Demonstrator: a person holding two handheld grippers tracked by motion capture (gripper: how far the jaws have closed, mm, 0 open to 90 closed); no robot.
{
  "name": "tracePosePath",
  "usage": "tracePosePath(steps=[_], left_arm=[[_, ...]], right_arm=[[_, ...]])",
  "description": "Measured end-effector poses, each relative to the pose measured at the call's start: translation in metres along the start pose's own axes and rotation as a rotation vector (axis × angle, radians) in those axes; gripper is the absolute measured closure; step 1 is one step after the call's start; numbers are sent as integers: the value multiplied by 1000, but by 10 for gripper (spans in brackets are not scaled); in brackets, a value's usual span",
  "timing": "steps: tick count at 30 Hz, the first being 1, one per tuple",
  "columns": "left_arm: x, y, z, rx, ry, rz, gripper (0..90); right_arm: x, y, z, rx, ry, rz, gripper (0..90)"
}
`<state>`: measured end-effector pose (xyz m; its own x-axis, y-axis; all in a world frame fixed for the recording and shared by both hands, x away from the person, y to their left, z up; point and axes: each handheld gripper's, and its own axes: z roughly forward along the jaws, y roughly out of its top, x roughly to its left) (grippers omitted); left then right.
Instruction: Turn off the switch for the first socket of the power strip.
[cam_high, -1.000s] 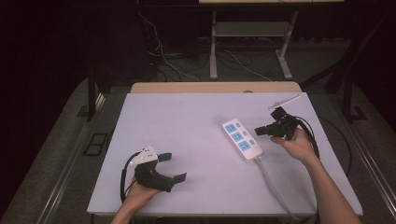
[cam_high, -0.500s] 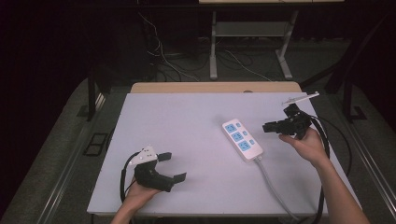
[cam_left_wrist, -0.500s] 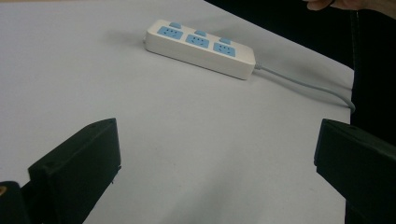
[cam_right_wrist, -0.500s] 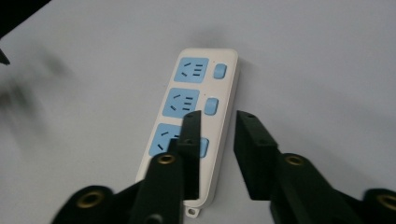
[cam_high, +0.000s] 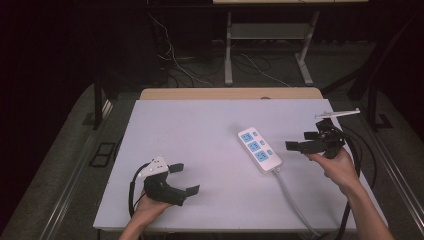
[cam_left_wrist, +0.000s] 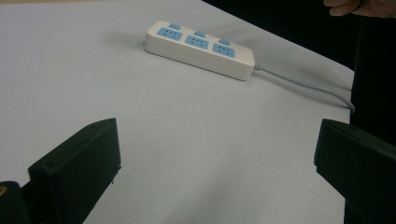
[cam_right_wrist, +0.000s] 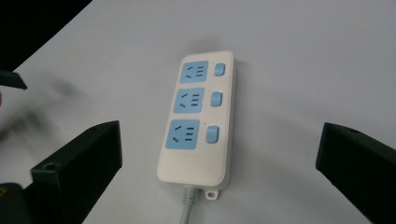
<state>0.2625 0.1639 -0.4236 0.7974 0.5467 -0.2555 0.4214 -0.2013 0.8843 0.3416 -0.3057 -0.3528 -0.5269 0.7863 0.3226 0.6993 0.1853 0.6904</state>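
Power strip: smooth white plastic bar, rounded corners, three blue sockets, grey cord; lies flat right of centre on matte white table. Left gripper: jaws wide, empty, near front-left edge. Right gripper: jaws wide, empty, just right of strip.

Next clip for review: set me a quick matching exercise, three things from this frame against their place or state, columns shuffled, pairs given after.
Things:
1. power strip
2. left gripper
3. right gripper

Place or state:
A. open, held just right of the strip, jaws towards it
B. lying flat on the white table, cord running to the near edge
C. open, at the near left of the table

Pairs: 1-B, 2-C, 3-A
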Motion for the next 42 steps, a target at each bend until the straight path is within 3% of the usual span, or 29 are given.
tracePosePath(steps=[13,26,42], left_arm=[[0,0,0,1,1,-1,0],[0,0,0,4,-1,2,0],[-1,0,-1,4,1,1,0]], right_arm=[[11,-30,-15,-55,59,-5,2],[19,-60,-20,-72,109,-19,2],[30,-107,-12,-76,118,-75,2]])
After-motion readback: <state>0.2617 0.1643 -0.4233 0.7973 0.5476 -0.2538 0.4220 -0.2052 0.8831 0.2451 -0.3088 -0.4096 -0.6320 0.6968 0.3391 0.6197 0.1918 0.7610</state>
